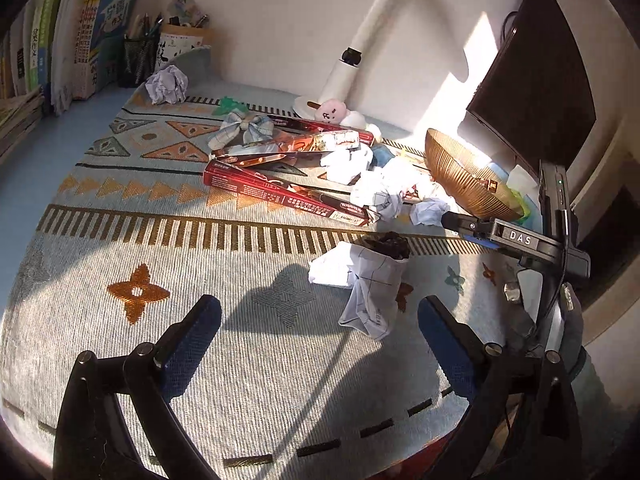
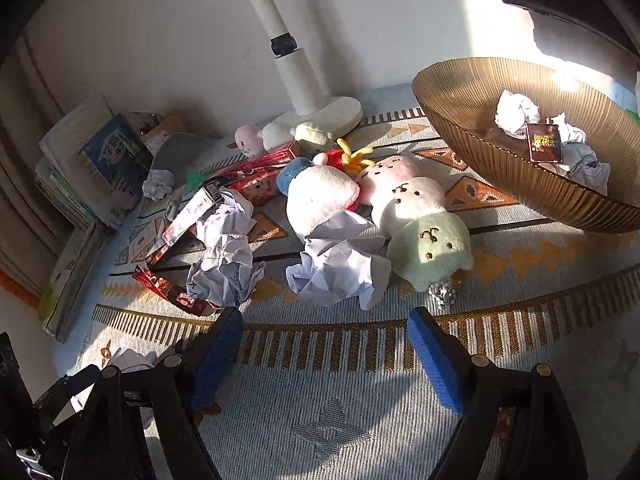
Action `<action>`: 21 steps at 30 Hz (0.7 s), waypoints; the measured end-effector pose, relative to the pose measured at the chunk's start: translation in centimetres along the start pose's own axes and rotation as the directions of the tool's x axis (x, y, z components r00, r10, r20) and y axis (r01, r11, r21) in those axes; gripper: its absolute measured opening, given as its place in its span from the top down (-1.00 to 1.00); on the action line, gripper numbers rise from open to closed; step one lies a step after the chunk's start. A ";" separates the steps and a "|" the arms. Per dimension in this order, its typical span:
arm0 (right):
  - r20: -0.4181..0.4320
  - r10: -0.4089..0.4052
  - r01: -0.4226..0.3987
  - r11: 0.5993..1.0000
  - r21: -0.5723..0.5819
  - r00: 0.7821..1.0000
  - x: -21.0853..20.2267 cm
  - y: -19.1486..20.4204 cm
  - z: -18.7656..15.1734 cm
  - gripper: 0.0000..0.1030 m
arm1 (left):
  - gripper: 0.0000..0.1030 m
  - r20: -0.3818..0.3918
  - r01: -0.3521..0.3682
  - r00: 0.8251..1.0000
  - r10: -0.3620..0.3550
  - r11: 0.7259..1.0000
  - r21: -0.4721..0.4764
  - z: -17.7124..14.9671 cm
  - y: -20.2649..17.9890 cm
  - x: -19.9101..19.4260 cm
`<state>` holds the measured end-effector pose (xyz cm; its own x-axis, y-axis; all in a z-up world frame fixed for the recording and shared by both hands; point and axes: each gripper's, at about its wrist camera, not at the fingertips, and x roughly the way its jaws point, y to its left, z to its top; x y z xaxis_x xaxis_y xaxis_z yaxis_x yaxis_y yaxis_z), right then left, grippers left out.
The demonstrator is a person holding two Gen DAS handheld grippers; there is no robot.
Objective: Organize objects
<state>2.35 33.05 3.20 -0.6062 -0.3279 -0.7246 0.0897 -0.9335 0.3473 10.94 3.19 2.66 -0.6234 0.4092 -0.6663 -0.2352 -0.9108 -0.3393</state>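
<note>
A table covered by a pale woven cloth (image 1: 168, 240) with orange triangles, diamonds and a band of gold bars stands against a white wall, with sun falling across its far right part. The left claw (image 1: 320, 320) hangs released over bare cloth, nothing between its blue pads; just ahead of it lies a crumpled paper (image 1: 360, 284) with something dark tucked in its top. Farther ahead are red boxes (image 1: 280, 192) in a loose heap, and beyond them, to the left, a row of books (image 1: 60, 48) leans at the wall. The right claw (image 2: 324, 344) is also released, empty, over the gold-barred band. Directly ahead of it sit paper wads (image 2: 340, 264) and plush toys (image 2: 416, 216); ahead and to its right a ribbed golden bowl (image 2: 480, 168) holds more wads and a small dark card. A white lamp base (image 2: 332, 114) stands at the wall behind the toys.
</note>
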 end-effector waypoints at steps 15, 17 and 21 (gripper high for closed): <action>0.006 0.014 -0.015 0.999 0.052 1.000 2.4 0.3 1.1 0.82 | 0.24 -0.084 -0.071 0.993 0.077 0.995 0.072 0.6 -3.5 5.3; 0.017 0.027 -0.028 0.999 0.042 0.999 2.0 0.5 1.0 0.83 | 0.47 -0.085 -0.062 0.994 0.066 0.997 0.046 0.7 -3.0 5.1; 0.035 0.017 -0.018 1.000 0.020 0.999 0.7 0.9 0.3 0.83 | 0.49 -0.060 -0.053 0.997 0.054 0.998 0.016 0.8 -2.6 4.0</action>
<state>1.73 32.07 3.19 -0.6319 -0.3387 -0.6971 0.0844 -0.9242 0.3724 8.41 7.12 1.39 -0.5898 0.3616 -0.7221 -0.2131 -0.9321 -0.2928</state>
